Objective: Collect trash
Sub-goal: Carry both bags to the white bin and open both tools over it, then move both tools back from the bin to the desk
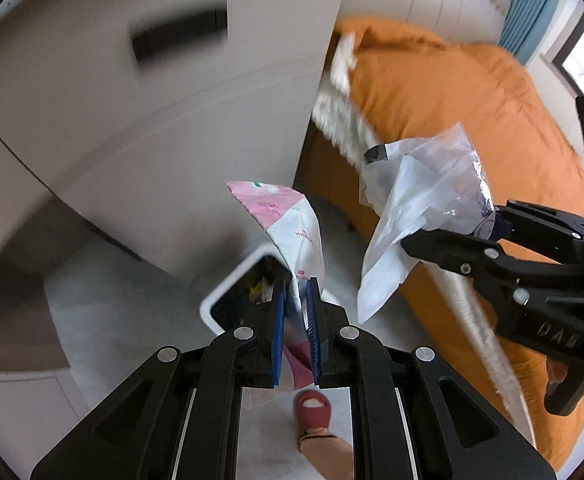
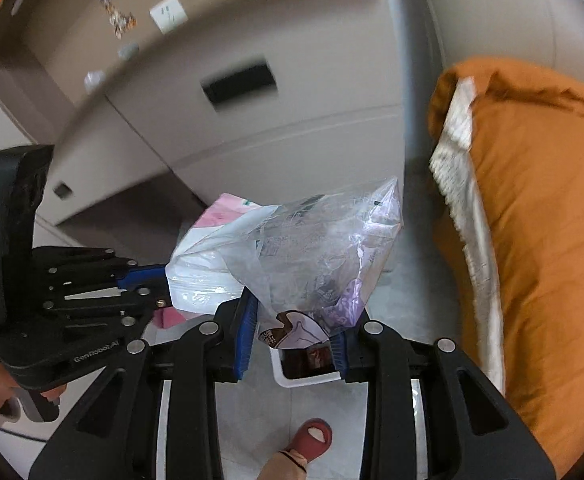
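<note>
With a pink wrapper (image 1: 292,232) pinched in the nearly shut left jaws and a clear bag (image 2: 315,248) clamped in the part-open right jaws, the bin (image 1: 228,292) at 12 o'clock below could be overshot.

Orange bedspread (image 1: 471,92) with white fringe, beige cabinet (image 2: 276,128), red slipper (image 2: 311,438) on pale floor.

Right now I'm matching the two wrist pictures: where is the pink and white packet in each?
Left wrist: pink and white packet centre, pinched in the left hand-held gripper.
Right wrist: packet left of centre, behind the clear bag.
Shared landmark: white bin below.
</note>
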### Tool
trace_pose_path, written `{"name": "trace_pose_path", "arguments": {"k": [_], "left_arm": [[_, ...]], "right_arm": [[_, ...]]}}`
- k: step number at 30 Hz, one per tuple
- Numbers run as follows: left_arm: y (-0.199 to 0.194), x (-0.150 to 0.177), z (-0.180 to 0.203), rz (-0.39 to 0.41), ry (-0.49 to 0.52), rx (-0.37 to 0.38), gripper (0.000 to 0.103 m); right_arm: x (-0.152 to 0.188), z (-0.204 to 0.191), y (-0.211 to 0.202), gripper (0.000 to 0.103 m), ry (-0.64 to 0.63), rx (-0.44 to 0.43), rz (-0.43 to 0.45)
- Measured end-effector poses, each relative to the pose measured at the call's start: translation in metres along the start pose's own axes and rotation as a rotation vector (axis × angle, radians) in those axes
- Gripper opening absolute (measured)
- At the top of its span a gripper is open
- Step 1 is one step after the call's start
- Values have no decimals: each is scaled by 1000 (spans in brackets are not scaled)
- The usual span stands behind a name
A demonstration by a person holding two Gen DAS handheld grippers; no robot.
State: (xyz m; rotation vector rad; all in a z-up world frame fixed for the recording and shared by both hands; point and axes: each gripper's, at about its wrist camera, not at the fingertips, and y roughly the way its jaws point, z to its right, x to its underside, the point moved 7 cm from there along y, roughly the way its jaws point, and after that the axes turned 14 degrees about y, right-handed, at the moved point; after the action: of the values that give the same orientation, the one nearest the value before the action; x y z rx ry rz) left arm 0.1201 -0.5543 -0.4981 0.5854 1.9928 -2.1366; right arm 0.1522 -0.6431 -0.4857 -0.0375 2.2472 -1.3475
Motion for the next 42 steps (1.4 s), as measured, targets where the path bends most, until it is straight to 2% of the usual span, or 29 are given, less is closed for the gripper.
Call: {"name": "trace_pose_path", "arguments": {"k": [4,10,16,17,18,19,20,21,22,27,31,35,37,42], "left_arm": [[72,34,-1,-74,-8,31,10],[160,86,1,-165,23,60,10],[216,112,1,-207,62,49,10],[226,115,2,-214,73,55,10],[234,116,4,-225,79,55,12],[241,119,4,-236,80,62,17],[244,118,1,-243,74,68,42],[244,118,-4,-241,61,51,86],[242,118,-15,-235,29,15,99],[219,109,-29,-231,-10,18,98],[175,95,-26,-203,9,17,98],[106,70,-27,-155,6,-6,98],[77,57,-39,-115,-7,-19,98],[-26,28,-65,-13,-67,-75,98]], "right_arm": [[39,27,67,33,15,-2,-93],[94,56,152,33,-92,47,-181],[130,72,218,34,-194,34,-264],[134,72,225,38,-213,33,-277],[139,73,234,55,-248,43,-301],[144,72,241,67,-272,44,-321],[146,76,247,94,-312,98,-308],[148,78,249,100,-352,108,-314],[152,79,250,99,-374,102,-332],[136,76,216,100,-355,98,-272],[108,70,169,100,-321,83,-210],[77,45,111,100,-312,78,-149],[61,26,75,100,-314,75,-109],[16,-34,0,100,-329,50,-20]]}}
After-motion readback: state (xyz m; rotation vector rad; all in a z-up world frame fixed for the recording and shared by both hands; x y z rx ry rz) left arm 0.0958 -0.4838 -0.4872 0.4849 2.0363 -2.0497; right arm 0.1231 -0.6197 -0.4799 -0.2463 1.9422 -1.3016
